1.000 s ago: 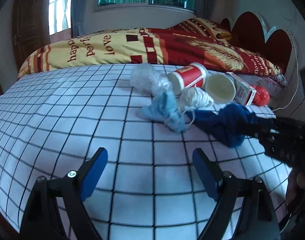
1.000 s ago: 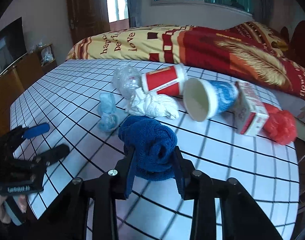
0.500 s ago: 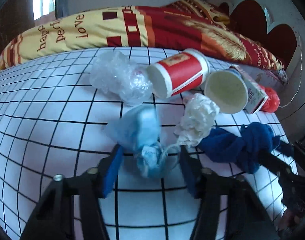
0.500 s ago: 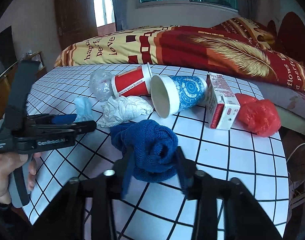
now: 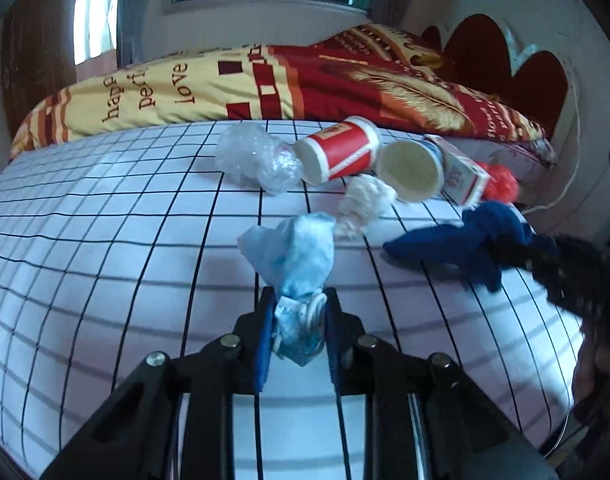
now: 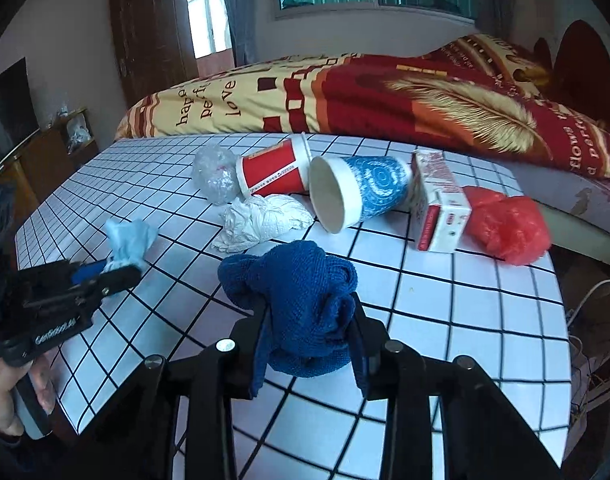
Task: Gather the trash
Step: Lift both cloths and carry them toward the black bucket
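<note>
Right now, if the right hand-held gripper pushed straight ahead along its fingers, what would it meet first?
The right hand-held gripper, already shut on the blue knitted cloth, points roughly at the blue paper cup lying on its side. That looks first in line, though depth is unclear and the white crumpled paper lies close by.

Black claw [image 5: 297, 320], blue pads, silver screws

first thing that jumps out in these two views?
Both grippers are already loaded: the left gripper is clamped on a pale blue wad, and the right gripper on a dark blue cloth, near the front of the checked table. Behind them, a red cup, a blue cup, a small carton and a red bag lie in a row.
</note>
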`<control>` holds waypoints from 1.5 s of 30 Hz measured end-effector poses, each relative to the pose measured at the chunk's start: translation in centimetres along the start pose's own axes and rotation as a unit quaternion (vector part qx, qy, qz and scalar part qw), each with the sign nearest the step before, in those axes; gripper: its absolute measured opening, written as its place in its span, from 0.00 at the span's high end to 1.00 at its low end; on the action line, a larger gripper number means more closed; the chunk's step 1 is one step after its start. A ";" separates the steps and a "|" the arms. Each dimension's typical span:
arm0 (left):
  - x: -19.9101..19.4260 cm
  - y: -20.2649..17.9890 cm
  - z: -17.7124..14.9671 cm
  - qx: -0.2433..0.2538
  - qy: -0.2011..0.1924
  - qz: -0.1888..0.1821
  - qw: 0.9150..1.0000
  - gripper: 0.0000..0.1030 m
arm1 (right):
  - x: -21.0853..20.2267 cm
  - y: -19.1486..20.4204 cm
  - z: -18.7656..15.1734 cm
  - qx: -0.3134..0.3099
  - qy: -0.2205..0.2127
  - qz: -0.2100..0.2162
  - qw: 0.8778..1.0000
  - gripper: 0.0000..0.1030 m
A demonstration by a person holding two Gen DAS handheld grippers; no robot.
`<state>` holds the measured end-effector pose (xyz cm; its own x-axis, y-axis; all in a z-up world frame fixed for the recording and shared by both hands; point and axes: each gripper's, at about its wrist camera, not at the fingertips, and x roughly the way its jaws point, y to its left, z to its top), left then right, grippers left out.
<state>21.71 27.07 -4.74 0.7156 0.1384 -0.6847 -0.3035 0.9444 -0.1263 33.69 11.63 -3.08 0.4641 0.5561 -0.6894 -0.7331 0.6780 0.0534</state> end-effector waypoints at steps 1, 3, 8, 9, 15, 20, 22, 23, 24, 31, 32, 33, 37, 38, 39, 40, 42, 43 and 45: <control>-0.6 -0.4 -0.4 0.005 -0.001 -0.001 1.000 0.76 | -0.5 0.0 -0.1 0.002 -0.002 -0.001 1.000 0.65; -1.8 -1.2 -0.9 0.015 -0.006 0.000 1.000 0.76 | -2.0 -0.1 -0.6 0.010 -0.013 0.001 1.000 0.65; -4.0 -3.1 -2.3 0.030 -0.014 -0.011 0.999 0.76 | -6.2 -0.2 -1.9 0.014 -0.043 -0.006 0.999 0.65; -4.4 -3.6 -2.5 0.032 -0.014 -0.016 0.999 0.76 | -7.0 -0.3 -2.3 0.017 -0.047 -0.007 0.999 0.65; -6.4 -6.8 -4.3 0.048 -0.016 -0.040 0.998 0.76 | -12.2 -1.7 -4.9 0.031 -0.071 -0.021 0.997 0.65; -7.5 -9.6 -5.2 0.068 -0.021 -0.059 0.996 0.76 | -15.7 -4.3 -7.9 0.051 -0.080 -0.050 0.994 0.65; -7.6 -11.0 -5.4 0.077 -0.021 -0.070 0.994 0.76 | -16.9 -5.6 -9.1 0.063 -0.077 -0.062 0.993 0.65; -7.7 -11.6 -5.5 0.080 -0.022 -0.074 0.994 0.76 | -17.4 -6.1 -9.6 0.068 -0.077 -0.068 0.992 0.65; -7.8 -12.5 -5.5 0.086 -0.022 -0.081 0.993 0.76 | -18.2 -6.7 -10.2 0.074 -0.078 -0.074 0.991 0.65; -8.7 -17.0 -6.0 0.122 -0.026 -0.106 0.986 0.76 | -21.9 -10.1 -13.2 0.102 -0.084 -0.103 0.986 0.65; -8.9 -17.6 -6.1 0.126 -0.027 -0.108 0.986 0.76 | -22.3 -10.6 -13.6 0.107 -0.084 -0.107 0.985 0.65; -8.9 -18.4 -6.2 0.133 -0.026 -0.112 0.984 0.76 | -22.8 -11.3 -14.2 0.114 -0.085 -0.111 0.984 0.65; -9.1 -20.7 -6.8 0.153 -0.023 -0.125 0.980 0.76 | -24.3 -13.2 -15.8 0.134 -0.086 -0.126 0.979 0.65; -9.2 -21.0 -7.0 0.156 -0.022 -0.128 0.979 0.76 | -24.6 -13.7 -16.2 0.139 -0.086 -0.130 0.978 0.65; -9.1 -21.7 -7.2 0.162 -0.020 -0.132 0.978 0.76 | -24.9 -14.1 -16.6 0.144 -0.086 -0.133 0.977 0.65; -9.1 -22.2 -7.3 0.165 -0.019 -0.135 0.977 0.76 | -25.1 -14.5 -16.9 0.147 -0.085 -0.136 0.976 0.65; -9.0 -23.3 -7.6 0.173 -0.016 -0.142 0.975 0.76 | -25.6 -15.2 -17.7 0.156 -0.084 -0.143 0.974 0.65; -9.0 -23.7 -7.7 0.175 -0.014 -0.145 0.974 0.76 | -25.8 -15.6 -18.2 0.160 -0.082 -0.147 0.973 0.65; -8.8 -24.6 -8.0 0.180 -0.011 -0.153 0.972 0.76 | -26.2 -16.2 -19.0 0.167 -0.079 -0.154 0.971 0.65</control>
<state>17.87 0.25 -1.32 0.7518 -0.1621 -0.6392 0.1620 0.9850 -0.0593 24.00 -23.08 0.45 0.7262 0.3506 -0.5914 -0.3570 0.9274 0.1114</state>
